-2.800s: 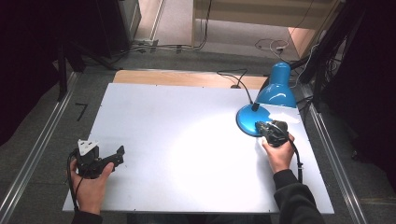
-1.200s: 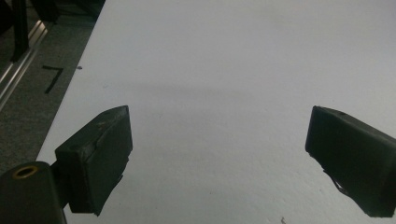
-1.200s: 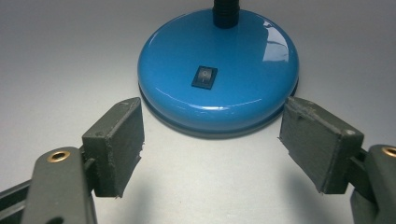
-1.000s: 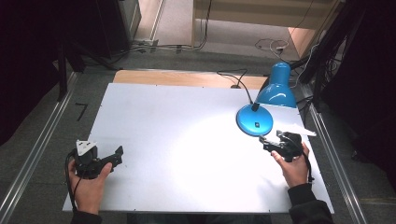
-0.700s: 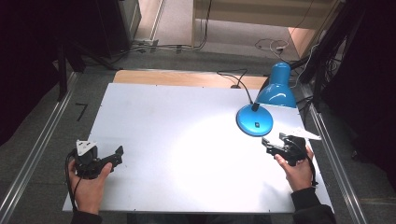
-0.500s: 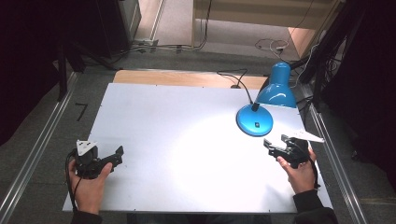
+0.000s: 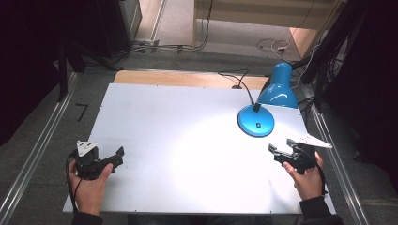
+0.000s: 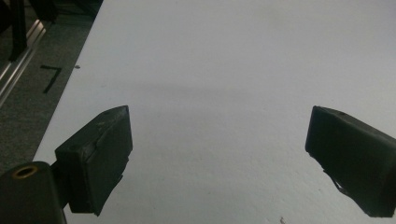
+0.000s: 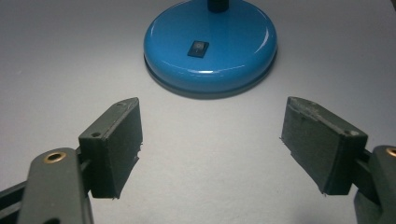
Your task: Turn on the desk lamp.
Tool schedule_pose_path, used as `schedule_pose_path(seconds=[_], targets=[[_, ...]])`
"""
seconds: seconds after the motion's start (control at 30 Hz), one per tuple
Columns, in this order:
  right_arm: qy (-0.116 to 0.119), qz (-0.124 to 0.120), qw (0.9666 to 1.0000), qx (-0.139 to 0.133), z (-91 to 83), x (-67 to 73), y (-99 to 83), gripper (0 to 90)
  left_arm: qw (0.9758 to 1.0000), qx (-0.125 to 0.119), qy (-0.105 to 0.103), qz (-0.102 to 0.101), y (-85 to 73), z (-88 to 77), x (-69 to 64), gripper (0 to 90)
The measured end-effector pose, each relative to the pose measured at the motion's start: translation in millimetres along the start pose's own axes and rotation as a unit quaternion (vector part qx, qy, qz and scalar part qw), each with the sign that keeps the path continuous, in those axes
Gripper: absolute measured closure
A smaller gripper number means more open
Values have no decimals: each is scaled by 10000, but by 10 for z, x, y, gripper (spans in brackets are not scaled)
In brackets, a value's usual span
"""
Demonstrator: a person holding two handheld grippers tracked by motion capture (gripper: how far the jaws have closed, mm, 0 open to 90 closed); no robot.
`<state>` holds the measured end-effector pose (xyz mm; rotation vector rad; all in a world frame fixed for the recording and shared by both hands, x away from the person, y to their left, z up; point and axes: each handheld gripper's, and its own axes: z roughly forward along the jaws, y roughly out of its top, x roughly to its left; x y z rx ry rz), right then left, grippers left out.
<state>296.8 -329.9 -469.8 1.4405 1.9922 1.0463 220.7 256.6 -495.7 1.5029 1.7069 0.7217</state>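
A blue desk lamp [image 7: 277,89] stands at the table's right rear, lit, its light falling on the white tabletop [image 7: 187,136]. Its round blue base [image 7: 256,121] [image 9: 211,44] carries a small black switch [image 9: 197,48]. My right gripper [image 7: 283,156] [image 9: 219,149] is held open a short way in front of the base, nothing between its jaws. Near the front left corner, my left gripper [image 7: 112,157] [image 8: 219,154] is open over bare table, also empty.
The lamp's black cable [image 7: 237,77] runs off the table's back edge over a wooden strip [image 7: 178,77]. Metal rails [image 7: 37,150] run along both sides of the table. Cables lie on the floor [image 7: 187,47] behind.
My right gripper has drawn back from the lamp base toward the front right of the table, its jaws now open. The left gripper has stayed still.
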Motion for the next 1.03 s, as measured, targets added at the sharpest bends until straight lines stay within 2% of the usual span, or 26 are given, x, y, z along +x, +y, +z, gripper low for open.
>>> schedule_pose_path(seconds=[0.77, 0.9, 1.03], targets=[[-115, 53, 9998, 123, -192, -102, -198, 181, 10000, -4, 11, 6, 0, -5, 4, 82], [-301, -84, 9993, 185, -192, -139, -266, 153, 10000, -8, 15, 3, 1, -6, 0, 82], [-541, 12, 9973, 487, -29, -276, -363, 127, 10000, -23, -3, 15, 1, -2, -6, 82]])
